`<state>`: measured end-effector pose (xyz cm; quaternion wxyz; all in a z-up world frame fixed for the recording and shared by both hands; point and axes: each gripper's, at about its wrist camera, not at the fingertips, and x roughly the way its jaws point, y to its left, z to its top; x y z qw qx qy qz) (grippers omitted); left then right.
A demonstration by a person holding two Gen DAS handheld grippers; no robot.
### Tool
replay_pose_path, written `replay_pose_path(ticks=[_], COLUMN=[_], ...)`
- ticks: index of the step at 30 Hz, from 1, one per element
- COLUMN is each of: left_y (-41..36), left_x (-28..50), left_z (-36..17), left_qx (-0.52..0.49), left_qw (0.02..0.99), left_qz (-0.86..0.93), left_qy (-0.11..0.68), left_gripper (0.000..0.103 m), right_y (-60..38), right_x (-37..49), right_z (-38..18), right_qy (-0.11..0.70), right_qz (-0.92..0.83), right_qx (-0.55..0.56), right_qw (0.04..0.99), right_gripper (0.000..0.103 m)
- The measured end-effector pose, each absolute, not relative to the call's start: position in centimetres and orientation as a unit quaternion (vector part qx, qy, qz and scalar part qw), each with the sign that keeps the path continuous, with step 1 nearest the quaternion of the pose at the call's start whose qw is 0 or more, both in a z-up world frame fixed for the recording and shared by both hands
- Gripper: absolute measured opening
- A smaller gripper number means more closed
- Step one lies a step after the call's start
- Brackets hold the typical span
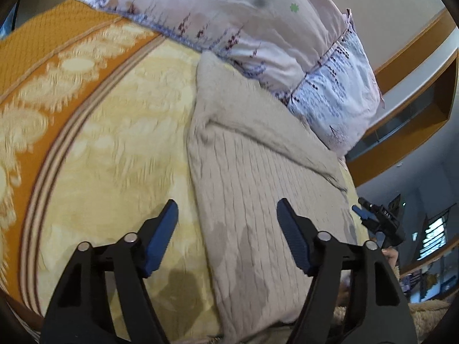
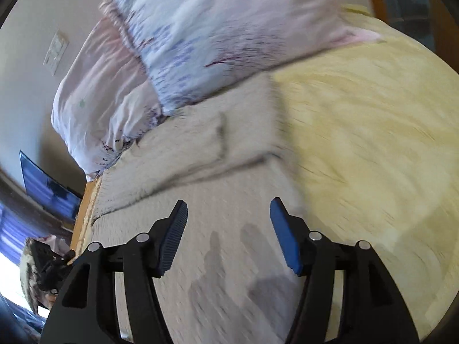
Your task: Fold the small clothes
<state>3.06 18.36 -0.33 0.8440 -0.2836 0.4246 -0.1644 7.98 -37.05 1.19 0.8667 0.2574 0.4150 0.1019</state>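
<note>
Knit garment (image 1: 258,200): pale beige-grey, ribbed in fine vertical lines, a plain fold band across its upper part. Bedspread (image 1: 120,149): pale yellow with a cream tone-on-tone figure; toward its left edge, an orange border (image 1: 37,66) with cream medallions and thin brown-and-cream stripes. Pillows (image 1: 229,20): pinkish white, printed with blue and maroon marks and a small green flower. Gripper pads (image 2: 282,235): blue, on black frames.

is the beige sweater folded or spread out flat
Folded, at least partly: the sweater shows a flap doubled over its ribbed body, with a straight fold edge beside the pillow.
</note>
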Motion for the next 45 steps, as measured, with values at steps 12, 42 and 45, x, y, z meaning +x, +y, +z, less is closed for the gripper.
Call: replay_pose_path(ticks=[12, 42, 45], left_y=[16.7, 12.0, 11.8], left_x=[-0.3, -4.2, -4.3], left_z=[-1.6, -4.5, -3.3], left_qx=[-0.301, -0.283, -0.267], left_qw=[0.82, 0.755, 0.768], left_qz=[-0.232, -0.353, -0.359], left_qy=[0.429, 0.474, 0.458], left_gripper=[0.044, 0.007, 0.006], right_y=[-38.7, -34.5, -34.1], right_x=[1.5, -3.9, -4.3], right_z=[-2.0, -3.3, -0.6], right_qy=[0.446, 0.48, 0.427], right_qz=[0.163, 0.329, 0.349], right_qx=[0.321, 0.265, 0.238], right_qw=[0.82, 0.769, 0.8], right_gripper=[0.047, 0.009, 0.008])
